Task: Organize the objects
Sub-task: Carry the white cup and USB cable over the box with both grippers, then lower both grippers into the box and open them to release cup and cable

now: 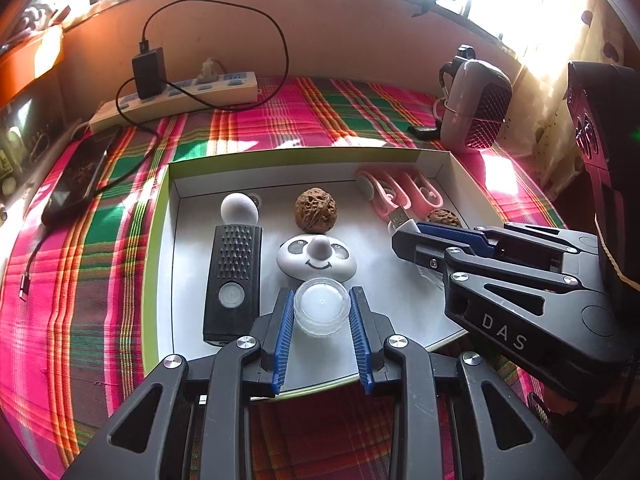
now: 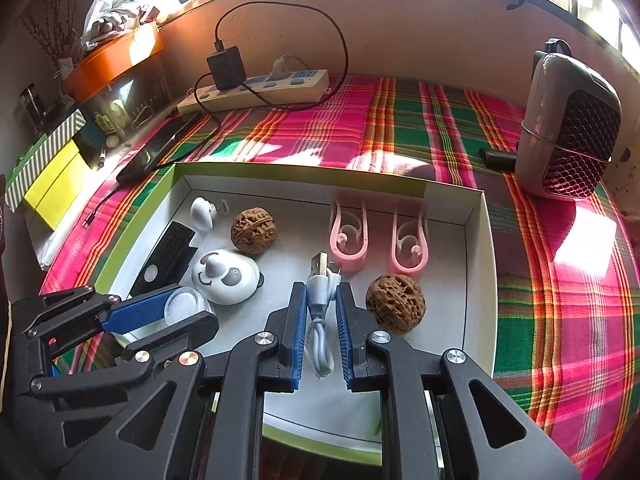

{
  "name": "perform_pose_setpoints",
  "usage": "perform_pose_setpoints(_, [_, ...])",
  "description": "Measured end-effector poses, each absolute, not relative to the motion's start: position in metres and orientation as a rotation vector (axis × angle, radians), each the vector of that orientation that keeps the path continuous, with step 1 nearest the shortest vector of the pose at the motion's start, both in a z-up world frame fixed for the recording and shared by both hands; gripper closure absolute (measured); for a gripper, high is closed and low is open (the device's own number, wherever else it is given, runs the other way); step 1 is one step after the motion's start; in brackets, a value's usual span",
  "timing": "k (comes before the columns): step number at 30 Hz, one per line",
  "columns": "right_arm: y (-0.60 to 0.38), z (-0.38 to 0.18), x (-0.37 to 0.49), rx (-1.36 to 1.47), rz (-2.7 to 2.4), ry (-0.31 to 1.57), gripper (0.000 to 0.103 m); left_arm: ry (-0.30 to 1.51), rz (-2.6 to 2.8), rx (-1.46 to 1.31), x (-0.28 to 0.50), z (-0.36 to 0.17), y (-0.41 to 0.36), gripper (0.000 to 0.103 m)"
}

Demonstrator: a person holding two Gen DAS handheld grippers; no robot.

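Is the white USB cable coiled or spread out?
Coiled: the USB cable is bunched in loops between the right claw's pads, plug pointing forward.

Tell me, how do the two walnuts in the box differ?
The back walnut lies beside the panda face, its seam ridge showing on top; the front walnut lies near the pink clips and shows only pitted shell. The front walnut looks larger, perhaps only nearer. Both are brown, wrinkled and untouched.

Rough wrinkled walnut [image 1: 315, 210], glossy clear plastic jar [image 1: 321, 309], woven plaid cloth [image 1: 280, 120].
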State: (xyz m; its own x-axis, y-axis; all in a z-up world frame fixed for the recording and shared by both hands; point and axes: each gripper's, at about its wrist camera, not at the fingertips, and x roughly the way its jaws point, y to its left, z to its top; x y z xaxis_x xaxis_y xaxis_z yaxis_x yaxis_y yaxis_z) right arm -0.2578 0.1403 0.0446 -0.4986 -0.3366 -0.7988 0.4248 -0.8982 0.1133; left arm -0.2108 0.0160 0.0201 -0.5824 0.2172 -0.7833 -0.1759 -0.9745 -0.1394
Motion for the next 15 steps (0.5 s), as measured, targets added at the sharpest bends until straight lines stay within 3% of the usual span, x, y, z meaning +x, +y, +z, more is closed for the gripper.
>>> perform_pose_setpoints(15, [0.1365,0.0391,-0.2584,1.252,-2.394,0.167,0.087,-0.069,2.619,-1.311,-0.2133,0.0175,0.0153,0.077])
